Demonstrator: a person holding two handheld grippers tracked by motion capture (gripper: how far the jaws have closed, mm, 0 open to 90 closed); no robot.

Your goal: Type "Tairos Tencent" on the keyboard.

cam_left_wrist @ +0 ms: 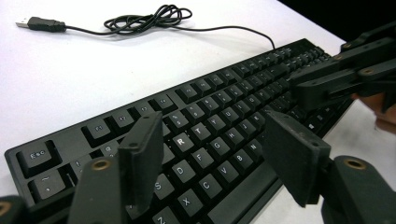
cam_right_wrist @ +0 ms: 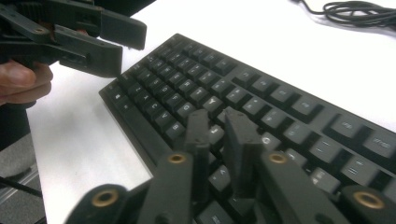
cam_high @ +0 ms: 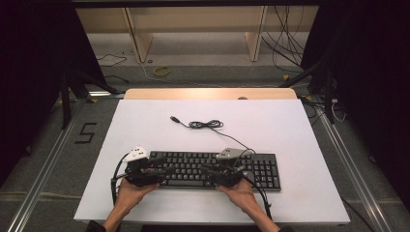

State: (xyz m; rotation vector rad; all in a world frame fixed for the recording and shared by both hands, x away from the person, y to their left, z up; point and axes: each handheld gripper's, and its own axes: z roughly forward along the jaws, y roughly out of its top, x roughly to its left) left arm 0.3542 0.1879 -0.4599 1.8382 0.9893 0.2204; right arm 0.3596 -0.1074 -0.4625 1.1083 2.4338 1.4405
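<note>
A black keyboard [cam_high: 212, 169] lies on the white board's near half, with its cable [cam_high: 205, 124] coiled behind it and ending in a USB plug [cam_high: 174, 118]. My left gripper [cam_high: 167, 171] hovers over the keyboard's left end, pointing right. Its jaws stand wide open above the letter keys [cam_left_wrist: 210, 126], with nothing between them. My right gripper [cam_high: 205, 170] points left over the keyboard's middle. Its jaws [cam_right_wrist: 216, 116] are a narrow gap apart just above the keys, holding nothing. The two grippers' tips face each other closely. The left gripper view shows the right gripper [cam_left_wrist: 299, 86], and the right gripper view shows the left gripper [cam_right_wrist: 123, 49].
The white board [cam_high: 290, 125] rests on a wooden table [cam_high: 208, 93]. Bare board lies behind and to the right of the keyboard. Metal rails [cam_high: 43, 169] run along the floor on both sides. Loose cables and a yellow tape roll [cam_high: 162, 71] lie on the floor beyond.
</note>
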